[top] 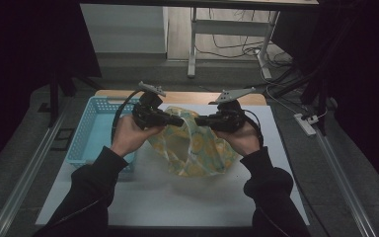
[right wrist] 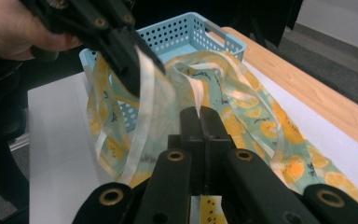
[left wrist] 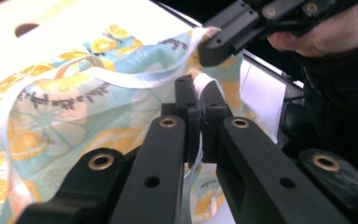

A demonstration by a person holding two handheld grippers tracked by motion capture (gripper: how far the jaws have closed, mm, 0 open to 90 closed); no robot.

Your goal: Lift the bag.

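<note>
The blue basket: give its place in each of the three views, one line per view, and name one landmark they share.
High view: blue basket at left on the table, beside the person's left hand.
Left gripper view: not in it.
Right gripper view: top centre, behind the lemon-print bag.
Shared landmark: the lemon-print bag, pinched by the left gripper and right gripper.

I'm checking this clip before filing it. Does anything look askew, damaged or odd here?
Nothing looks damaged. The lemon-print cloth bag hangs bunched and lopsided between the left gripper and right gripper, each shut on its white-edged rim. The blue basket sits squarely beside it.
</note>
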